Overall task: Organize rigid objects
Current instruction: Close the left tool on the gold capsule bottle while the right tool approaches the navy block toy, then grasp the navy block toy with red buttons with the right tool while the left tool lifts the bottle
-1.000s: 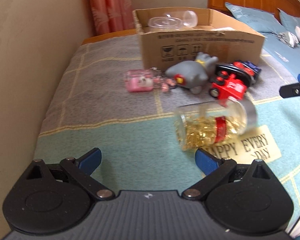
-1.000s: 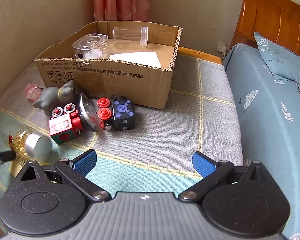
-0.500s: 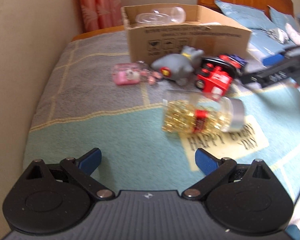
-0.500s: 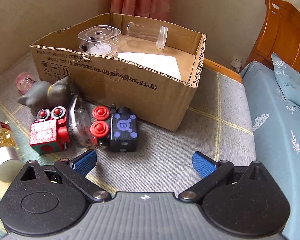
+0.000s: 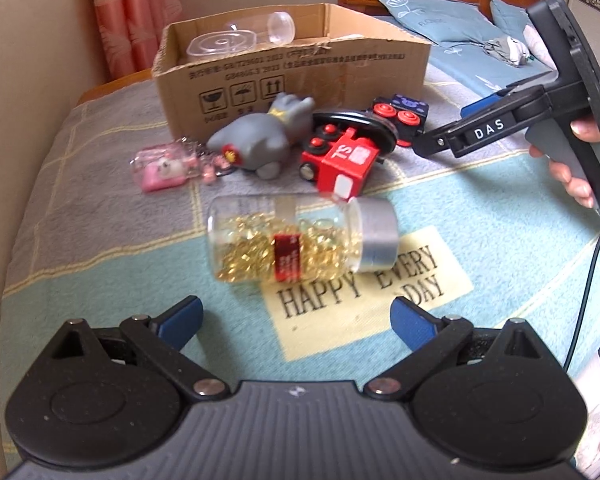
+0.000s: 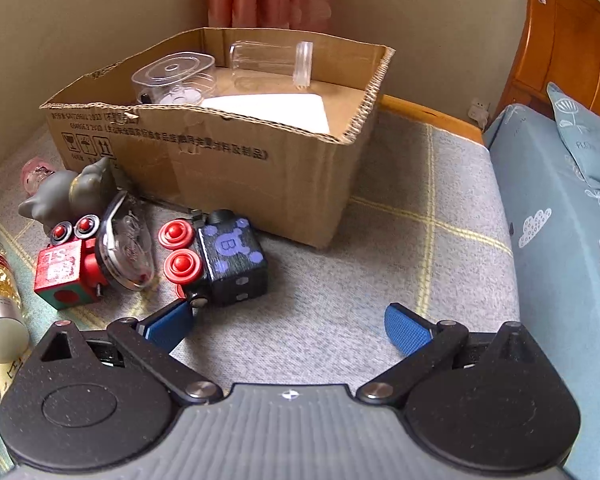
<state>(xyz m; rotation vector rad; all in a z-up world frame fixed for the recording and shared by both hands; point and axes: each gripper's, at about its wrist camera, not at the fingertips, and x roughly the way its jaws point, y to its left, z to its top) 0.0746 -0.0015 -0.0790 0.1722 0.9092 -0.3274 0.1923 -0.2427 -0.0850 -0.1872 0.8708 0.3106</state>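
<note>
A clear jar of gold bits with a silver cap (image 5: 300, 240) lies on its side just ahead of my open, empty left gripper (image 5: 296, 316). Behind it lie a red toy train (image 5: 340, 160), a grey animal figure (image 5: 264, 136), a pink keychain toy (image 5: 164, 166) and a black block with red wheels (image 5: 400, 114). My right gripper (image 6: 288, 322) is open and empty, its left fingertip close to the black block (image 6: 232, 256). It also shows in the left wrist view (image 5: 440, 132). The cardboard box (image 6: 220, 152) holds a clear container (image 6: 172, 76) and a clear tube (image 6: 272, 62).
A beige wall runs along the left of the bed. A wooden headboard (image 6: 568, 40) and blue pillows (image 6: 584, 136) lie to the right. A clear oval dish (image 6: 128, 248) leans between the red train (image 6: 68, 268) and the black block. A "HAPPY EVERY DAY" patch (image 5: 360, 284) marks the blanket.
The left gripper has moved closer to the gold jar. The right gripper has moved forward and down towards the black block. Both stay open.
</note>
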